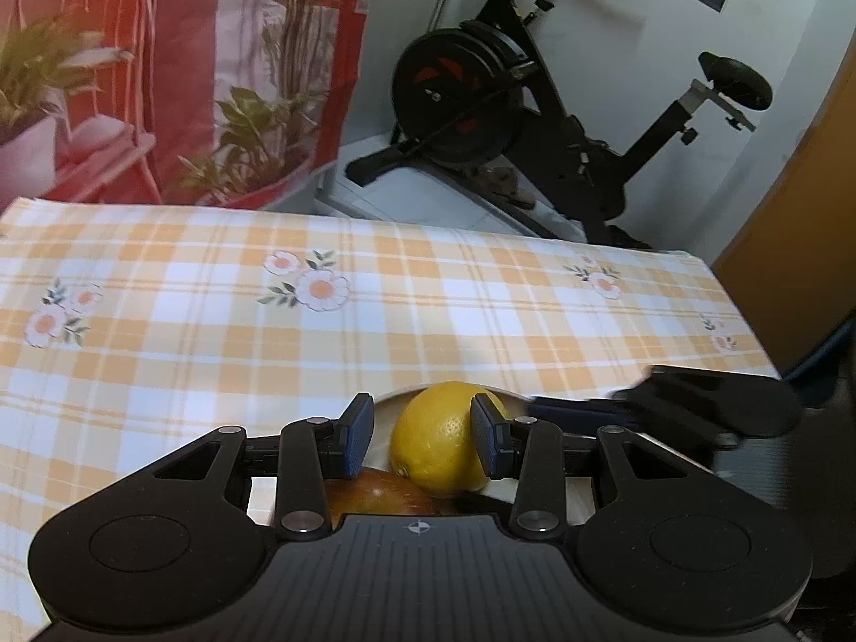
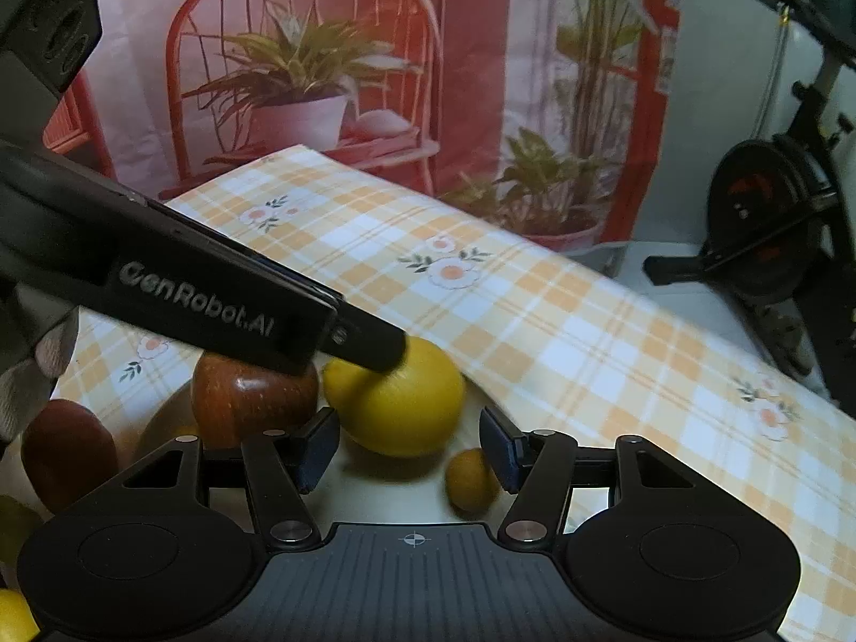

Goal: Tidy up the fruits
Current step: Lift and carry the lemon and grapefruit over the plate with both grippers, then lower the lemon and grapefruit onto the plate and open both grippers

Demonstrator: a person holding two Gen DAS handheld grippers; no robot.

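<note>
A large yellow lemon (image 1: 436,438) (image 2: 401,406) lies on a white plate (image 2: 385,497) on the checked tablecloth. My left gripper (image 1: 423,436) is open and low over it. Its right pad overlaps the lemon's side, while the left pad stands apart from the fruit. In the right wrist view one left finger (image 2: 369,348) rests against the lemon's top. A red apple (image 2: 251,396) (image 1: 374,497) sits just left of the lemon. My right gripper (image 2: 409,449) is open over the plate with nothing held, a small orange fruit (image 2: 471,481) by its right pad.
A dark red fruit (image 2: 69,449) and yellow fruits (image 2: 13,615) lie at the plate's left. A hand (image 2: 51,350) holds the left gripper. Beyond the tablecloth (image 1: 374,331) hang a printed backdrop (image 2: 321,80) and stands an exercise bike (image 1: 535,107).
</note>
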